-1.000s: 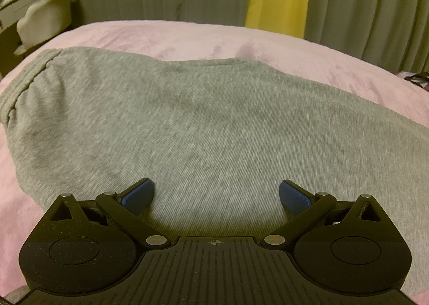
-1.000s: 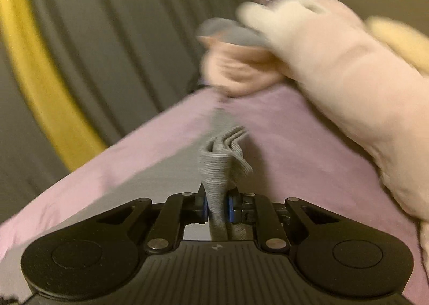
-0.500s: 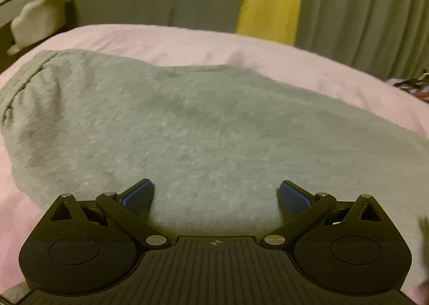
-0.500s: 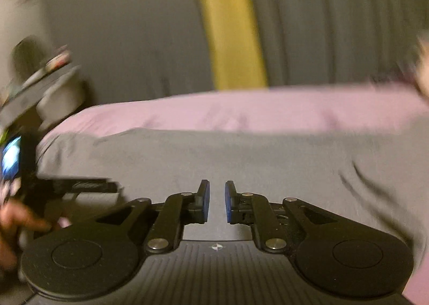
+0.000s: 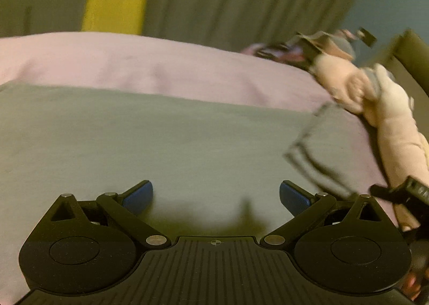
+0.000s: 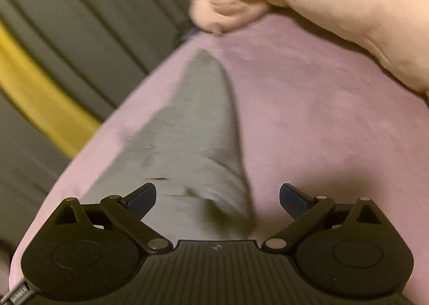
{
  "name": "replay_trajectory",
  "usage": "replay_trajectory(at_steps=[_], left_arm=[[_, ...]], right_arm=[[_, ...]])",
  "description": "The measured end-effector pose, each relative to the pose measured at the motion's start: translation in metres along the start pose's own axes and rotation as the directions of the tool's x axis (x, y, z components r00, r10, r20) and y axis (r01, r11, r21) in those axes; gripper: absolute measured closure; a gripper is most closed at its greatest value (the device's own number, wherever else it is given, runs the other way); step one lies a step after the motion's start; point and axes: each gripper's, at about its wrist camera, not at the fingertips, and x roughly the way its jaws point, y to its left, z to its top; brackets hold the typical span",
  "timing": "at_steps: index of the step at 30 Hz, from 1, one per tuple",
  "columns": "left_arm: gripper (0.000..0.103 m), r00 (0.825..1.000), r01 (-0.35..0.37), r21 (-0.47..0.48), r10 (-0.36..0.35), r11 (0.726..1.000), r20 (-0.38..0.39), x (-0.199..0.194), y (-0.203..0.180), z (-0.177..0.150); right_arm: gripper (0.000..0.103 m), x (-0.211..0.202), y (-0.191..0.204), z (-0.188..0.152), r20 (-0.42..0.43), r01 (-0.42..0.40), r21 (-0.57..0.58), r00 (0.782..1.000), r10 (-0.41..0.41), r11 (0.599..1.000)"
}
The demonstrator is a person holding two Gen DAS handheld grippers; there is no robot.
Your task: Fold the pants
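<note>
One pair of grey knit pants (image 5: 150, 138) lay flat across the one pink-sheeted bed (image 5: 166, 63), beside one pale pink plush toy (image 5: 386, 117). Two claws hovered over the fabric: left claw (image 5: 216, 197) and right claw (image 6: 217, 199), both spread wide, holding nothing.

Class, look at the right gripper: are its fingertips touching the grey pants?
Cannot tell. In the right wrist view the right gripper stands open over the grey pants, clamping nothing, but blur hides whether its pads rest on the cloth.
</note>
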Motion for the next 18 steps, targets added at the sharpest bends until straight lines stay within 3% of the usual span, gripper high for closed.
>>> replay_trajectory(at_steps=[3, 5, 8, 11, 13, 15, 18], left_arm=[[0.0, 0.998, 0.048, 0.014, -0.048, 0.999, -0.033, 0.026, -0.026, 0.018], [0.001, 0.996, 0.073, 0.0, -0.073, 0.997, -0.057, 0.042, -0.037, 0.029], [0.005, 0.992, 0.104, 0.005, -0.103, 0.995, -0.076, 0.064, -0.055, 0.04], [0.009, 0.987, 0.107, 0.017, -0.104, 0.994, -0.12, 0.087, -0.067, 0.044], [0.027, 0.977, 0.116, -0.014, -0.116, 0.993, -0.178, 0.108, -0.071, 0.046], [0.03, 0.96, 0.141, -0.077, -0.156, 0.987, -0.234, 0.125, -0.07, 0.047], [0.035, 0.957, 0.157, -0.09, -0.174, 0.983, -0.232, 0.134, -0.073, 0.047]], right_arm=[[0.004, 0.004, 0.001, 0.007, 0.029, 0.146, -0.051, 0.989, -0.145, 0.988], [0.004, 0.009, -0.005, 0.01, 0.046, 0.199, -0.09, 0.98, -0.195, 0.976], [0.004, 0.02, -0.028, 0.016, -0.015, 0.117, -0.005, 0.993, -0.117, 0.993], [0.004, 0.033, -0.037, 0.018, -0.065, 0.113, 0.057, 0.992, -0.109, 0.992], [0.004, 0.036, -0.035, 0.017, -0.07, 0.127, 0.041, 0.99, -0.124, 0.991], [0.004, 0.039, -0.029, 0.015, -0.065, 0.157, -0.002, 0.985, -0.157, 0.988], [0.004, 0.045, -0.022, 0.013, -0.069, 0.176, -0.047, 0.981, -0.179, 0.983]])
